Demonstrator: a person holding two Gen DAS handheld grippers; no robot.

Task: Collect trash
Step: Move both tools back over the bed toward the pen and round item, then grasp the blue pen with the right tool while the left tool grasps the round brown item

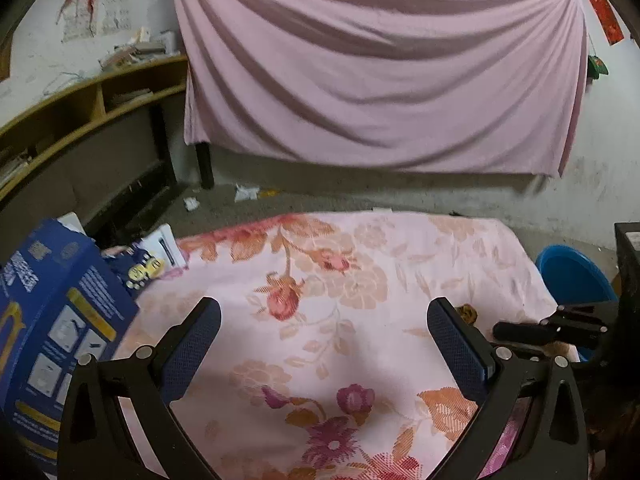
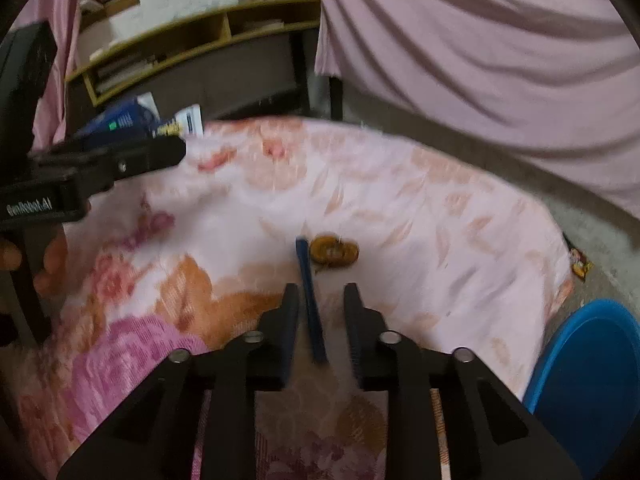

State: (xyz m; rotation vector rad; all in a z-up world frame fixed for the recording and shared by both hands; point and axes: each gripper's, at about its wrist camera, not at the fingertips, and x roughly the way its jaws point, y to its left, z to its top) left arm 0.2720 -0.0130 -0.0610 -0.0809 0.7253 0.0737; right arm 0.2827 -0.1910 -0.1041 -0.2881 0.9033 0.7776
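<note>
- step in hand, as i judge it: reaching for the brown wrapper [image 2: 334, 251] lying on the floral cloth [image 1: 400, 248] of the worktop, just ahead of the right gripper [image 2: 320, 292].
- right gripper jaws stand narrowly apart, holding nothing; the view is blurred.
- left gripper [image 1: 324, 320] hovers with jaws wide open and empty.
- next move calls for straddling the wrapper, then closing.
- blue bin [image 2: 592, 364] sits low at the right; no contents show inside.
- blue box [image 1: 60, 320] at left; its inside is hidden.
</note>
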